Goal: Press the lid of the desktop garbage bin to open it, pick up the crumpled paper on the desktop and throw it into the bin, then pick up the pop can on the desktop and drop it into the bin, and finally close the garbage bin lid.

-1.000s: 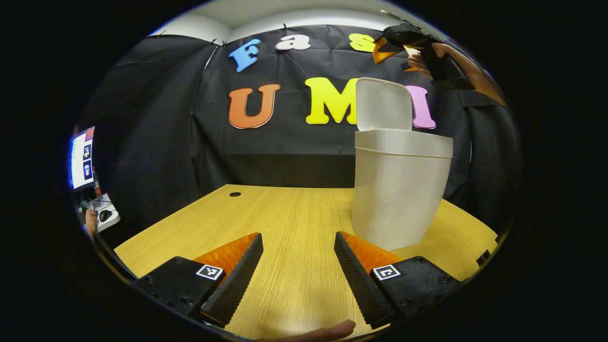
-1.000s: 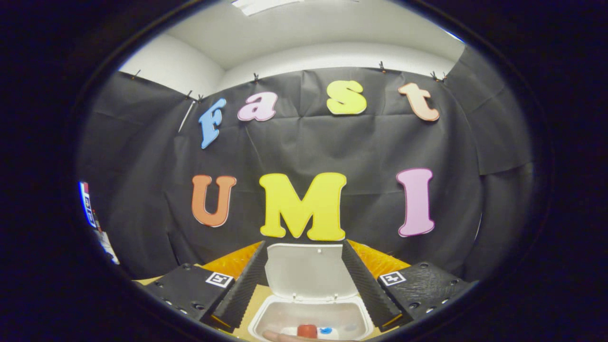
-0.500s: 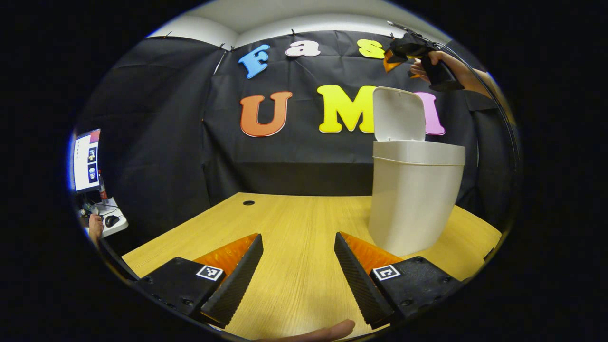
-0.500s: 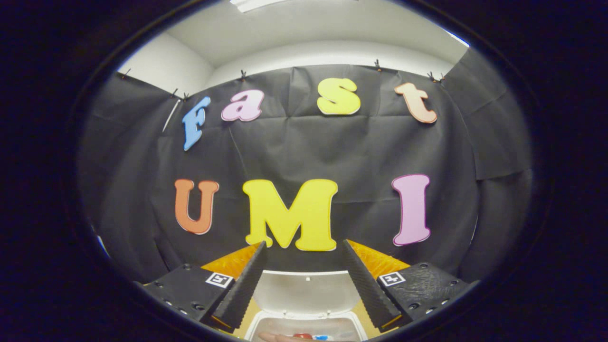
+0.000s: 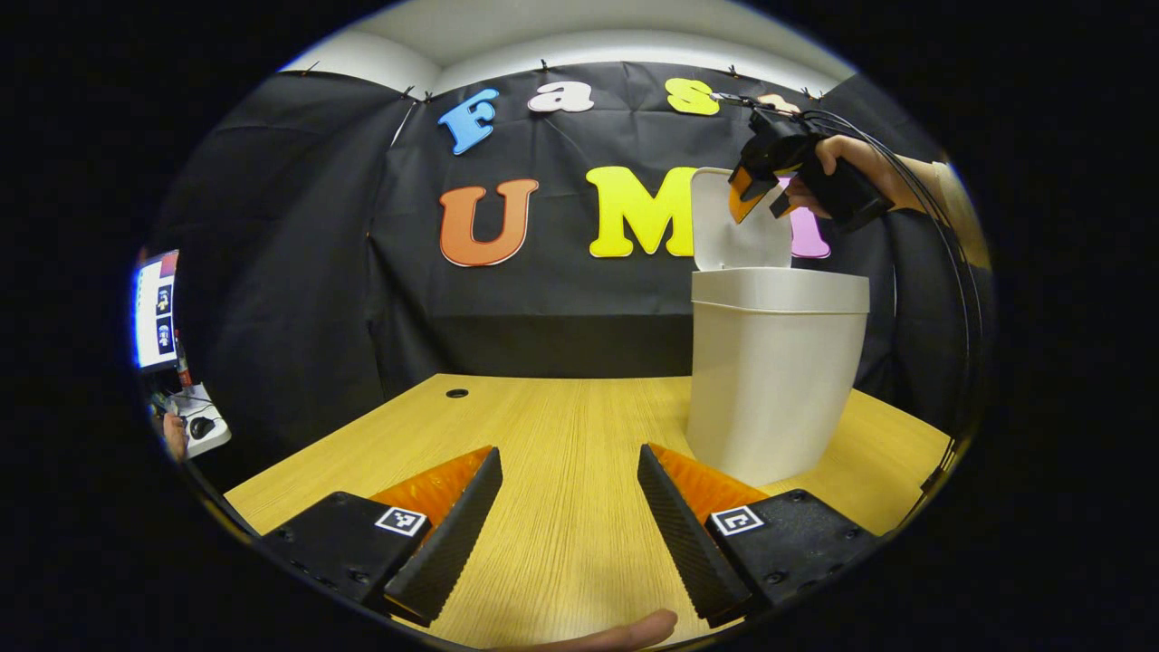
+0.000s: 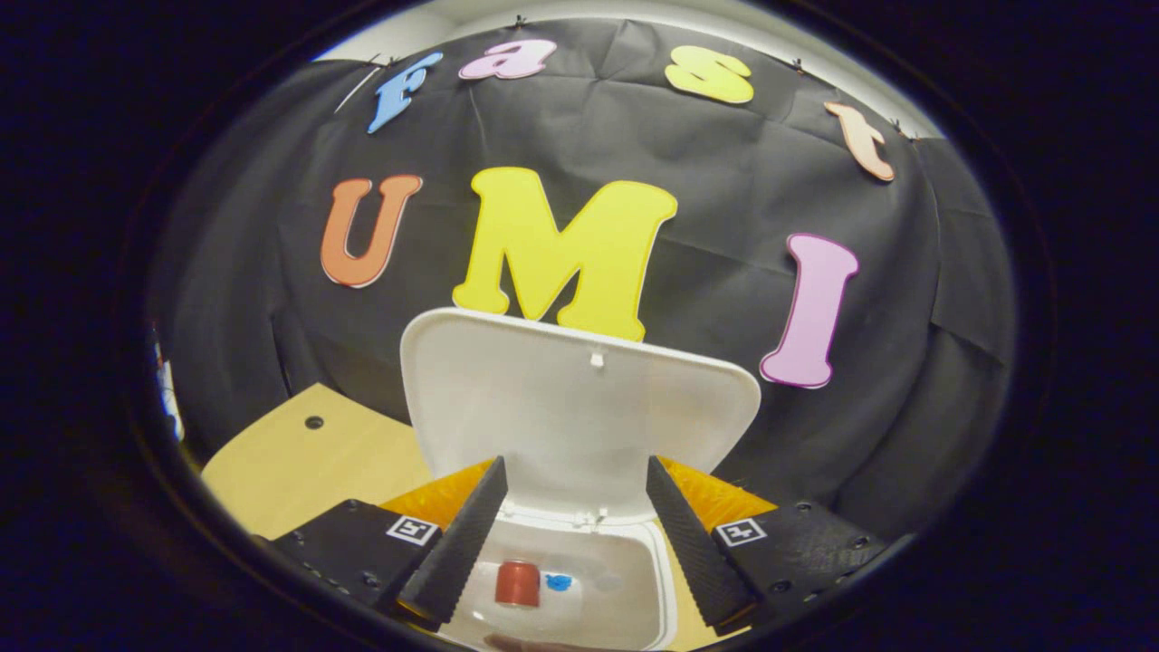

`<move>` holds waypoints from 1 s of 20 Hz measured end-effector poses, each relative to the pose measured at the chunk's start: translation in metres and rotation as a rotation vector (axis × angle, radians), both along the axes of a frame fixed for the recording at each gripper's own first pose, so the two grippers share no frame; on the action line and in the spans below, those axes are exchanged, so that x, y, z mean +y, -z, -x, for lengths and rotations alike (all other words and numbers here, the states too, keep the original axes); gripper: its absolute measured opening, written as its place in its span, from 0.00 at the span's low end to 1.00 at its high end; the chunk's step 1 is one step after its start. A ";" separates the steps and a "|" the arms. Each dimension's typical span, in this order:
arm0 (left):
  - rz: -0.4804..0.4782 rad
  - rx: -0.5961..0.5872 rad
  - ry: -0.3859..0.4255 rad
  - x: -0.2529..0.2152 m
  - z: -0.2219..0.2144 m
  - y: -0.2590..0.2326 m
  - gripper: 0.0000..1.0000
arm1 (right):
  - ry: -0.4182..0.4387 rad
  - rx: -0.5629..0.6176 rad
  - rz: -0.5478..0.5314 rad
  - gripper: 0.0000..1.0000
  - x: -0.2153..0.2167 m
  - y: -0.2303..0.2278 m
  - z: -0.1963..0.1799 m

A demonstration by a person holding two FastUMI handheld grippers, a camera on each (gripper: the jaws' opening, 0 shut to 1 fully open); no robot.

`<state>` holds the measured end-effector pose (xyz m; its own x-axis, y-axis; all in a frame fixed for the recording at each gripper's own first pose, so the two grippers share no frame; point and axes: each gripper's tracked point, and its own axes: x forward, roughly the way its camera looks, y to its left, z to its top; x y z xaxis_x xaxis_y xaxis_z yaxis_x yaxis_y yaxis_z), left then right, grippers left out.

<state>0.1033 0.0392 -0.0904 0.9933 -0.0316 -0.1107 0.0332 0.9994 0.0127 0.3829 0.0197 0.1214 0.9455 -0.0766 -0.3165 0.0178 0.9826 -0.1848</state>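
One white bin [image 5: 770, 380] stands on the wooden desk [image 5: 552, 435], toward its right side in the left gripper view, with its single lid [image 6: 570, 407] swung up and standing nearly upright behind the opening. Down inside the bin, the right gripper view shows one red can [image 6: 517, 582] lying on the bottom, with a small blue bit [image 6: 558, 581] just beside it. The crumpled paper cannot be made out for certain in there.

There are two sets of tongs. The left tongs [image 5: 569, 516] hang low over the bare desk in front of the bin, spread wide, nothing between them. The right tongs [image 6: 572, 534] sit above the bin's mouth, also spread apart and holding nothing, their tips framing the lower part of the raised lid. In the left gripper view the right tongs appear up by the lid's top edge, gripped by a hand [image 5: 838, 167] with cables trailing off it.

Each finger carries one small square black-and-white marker; no brand or readable label shows on the bin or can. One round hole [image 5: 457, 394] sits in the desk's far left corner. A monitor [image 5: 156, 308] glows at the far left.
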 end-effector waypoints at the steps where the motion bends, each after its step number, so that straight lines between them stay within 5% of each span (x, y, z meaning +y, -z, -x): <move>1: 0.000 0.000 -0.001 0.000 0.000 0.000 0.98 | -0.004 -0.020 -0.025 0.94 0.002 -0.004 0.001; 8: 0.018 0.027 -0.010 0.005 -0.002 0.007 0.98 | -0.047 -0.092 -0.099 0.94 0.012 -0.030 0.012; 15: 0.013 0.019 -0.012 0.013 0.004 0.002 0.98 | -0.124 -0.391 -0.247 0.94 0.029 -0.126 0.005; 20: 0.052 0.000 -0.044 0.030 0.005 -0.004 0.98 | -0.036 -0.274 -0.224 0.94 0.017 -0.091 -0.044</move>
<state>0.0980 0.0687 -0.0861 0.9939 0.0062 -0.1101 -0.0105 0.9992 -0.0389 0.4271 0.0369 0.2121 0.9984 0.0014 -0.0563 0.0010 0.9991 0.0425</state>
